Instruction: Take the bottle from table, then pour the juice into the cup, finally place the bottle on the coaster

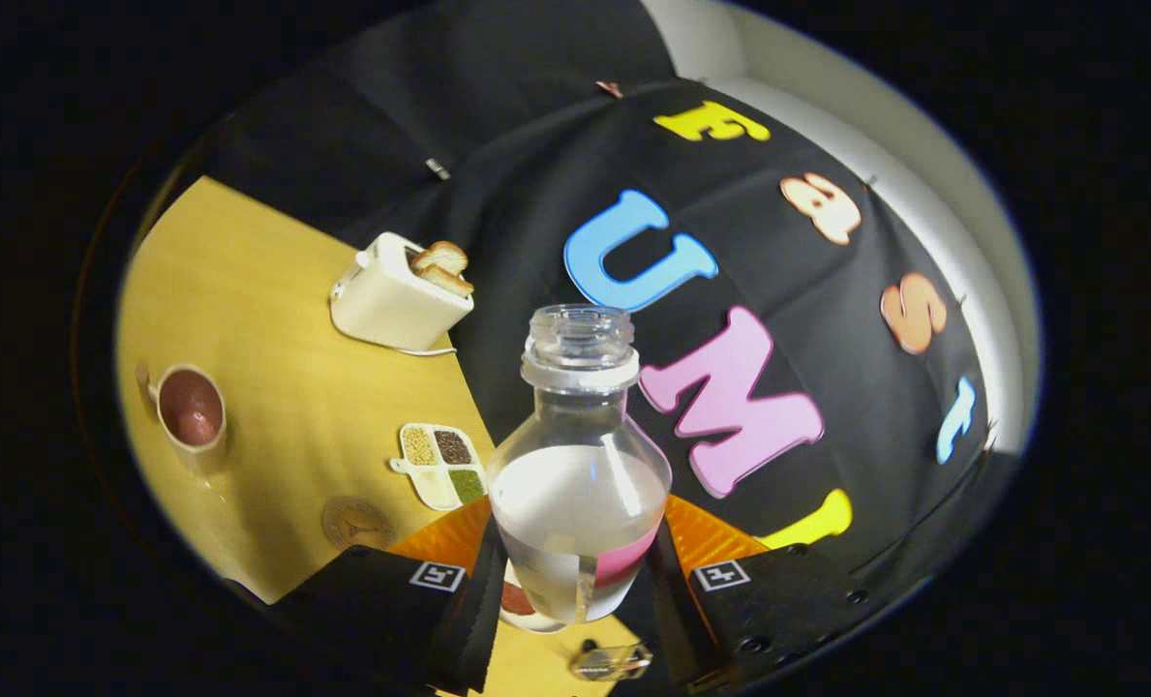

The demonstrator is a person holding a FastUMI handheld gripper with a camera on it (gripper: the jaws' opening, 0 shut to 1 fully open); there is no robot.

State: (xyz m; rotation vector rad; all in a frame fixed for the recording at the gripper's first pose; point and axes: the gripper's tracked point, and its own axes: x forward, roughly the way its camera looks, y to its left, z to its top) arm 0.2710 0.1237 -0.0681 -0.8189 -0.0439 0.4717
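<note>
At the far left of the yellow surface [275, 387] stands the cup [191, 411], well apart from the fingers, with its handle turned away to the left. Its inside looks reddish brown; I cannot tell whether there is liquid in it. Further back, near the black cloth wall, stands a cream toaster [399, 295] with 2 slices of toast [442, 267] sticking out of its top. A thin cord runs from its base along the surface.

Closer to the fingers lies a small tray [439, 465] with 4 compartments, each with a different filling: yellowish, dark brown, pale and green. Just below it, beside the left finger, lies a round brownish coaster [356, 523], flat on the surface and with nothing on it.

The hand-held gripper [580, 571] pinches the bottle [580, 474] between its 2 fingers; both press on the lower body of the bottle, one from each side. The bottle is clear plastic, without a cap, and its open neck points away from the camera toward the wall. It is lifted off the surface and the whole scene looks tilted around it. A clear liquid fills about the lower half of the bottle.

Under the bottle, near the fingers, a small clear object [612, 661] lies on the surface; I cannot tell what it is.
</note>
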